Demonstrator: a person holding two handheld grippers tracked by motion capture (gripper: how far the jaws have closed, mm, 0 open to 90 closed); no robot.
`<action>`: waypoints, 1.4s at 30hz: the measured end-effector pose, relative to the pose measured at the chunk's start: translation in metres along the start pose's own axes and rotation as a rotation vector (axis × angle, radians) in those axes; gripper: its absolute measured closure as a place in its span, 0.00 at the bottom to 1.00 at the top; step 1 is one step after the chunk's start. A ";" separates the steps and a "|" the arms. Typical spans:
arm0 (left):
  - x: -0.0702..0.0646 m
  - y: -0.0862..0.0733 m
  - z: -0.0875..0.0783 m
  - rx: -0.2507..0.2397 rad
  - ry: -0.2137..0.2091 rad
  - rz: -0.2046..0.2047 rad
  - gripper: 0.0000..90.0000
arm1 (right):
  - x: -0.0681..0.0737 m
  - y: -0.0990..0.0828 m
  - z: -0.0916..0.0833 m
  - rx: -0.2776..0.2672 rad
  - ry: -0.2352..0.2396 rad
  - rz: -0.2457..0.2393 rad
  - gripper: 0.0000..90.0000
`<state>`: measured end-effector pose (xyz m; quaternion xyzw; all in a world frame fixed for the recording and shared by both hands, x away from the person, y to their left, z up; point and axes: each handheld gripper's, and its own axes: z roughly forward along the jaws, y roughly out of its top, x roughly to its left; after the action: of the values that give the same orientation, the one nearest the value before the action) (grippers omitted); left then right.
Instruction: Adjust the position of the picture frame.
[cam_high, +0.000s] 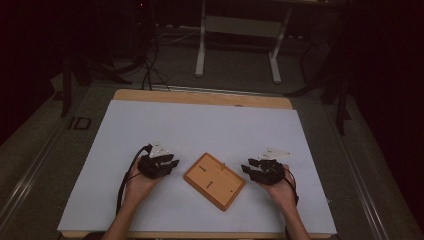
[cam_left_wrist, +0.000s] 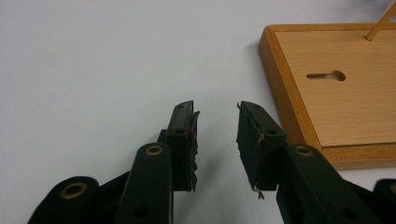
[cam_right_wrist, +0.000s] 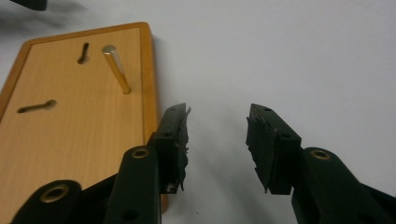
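Wooden board (cam_high: 215, 181) with upright peg (cam_right_wrist: 116, 69), centre-low in high view. Left gripper (cam_high: 171, 163) and right gripper (cam_high: 247, 170) flanking it, jaws parted, holding nothing, on white tabletop (cam_high: 200, 125).

The room is dim, its upper corners and both sides falling away into near black, while light falls mostly on the worktop (cam_high: 150, 97), whose pale wooden edge shows along the far side under a white sheet (cam_high: 200, 125) that covers nearly all of its surface. The floor (cam_high: 240, 75) around it is a grey-green, carpet-like surface. Beyond the far edge stands a white metal frame (cam_high: 240, 30) with two upright legs on flat feet, joined by a crossbar. Dark cables (cam_high: 150, 60) trail over the floor to the left of that frame. Dark stands or legs (cam_high: 65, 85) rise at either side of the worktop, hard to make out in the gloom.
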<state>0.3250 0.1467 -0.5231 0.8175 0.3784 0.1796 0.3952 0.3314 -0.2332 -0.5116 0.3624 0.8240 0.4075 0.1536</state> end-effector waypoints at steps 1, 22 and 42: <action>0.000 0.000 0.000 0.002 -0.001 0.002 0.74 | 0.001 0.001 0.000 -0.005 0.005 -0.001 0.65; -0.003 0.000 0.002 0.001 -0.018 0.017 0.72 | 0.023 0.013 0.013 -0.047 0.115 0.016 0.68; -0.004 0.000 0.005 0.003 -0.026 0.015 0.72 | 0.047 0.024 0.050 0.007 0.123 -0.005 0.88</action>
<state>0.3254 0.1413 -0.5264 0.8232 0.3676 0.1711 0.3974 0.3377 -0.1610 -0.5221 0.3351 0.8343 0.4256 0.1025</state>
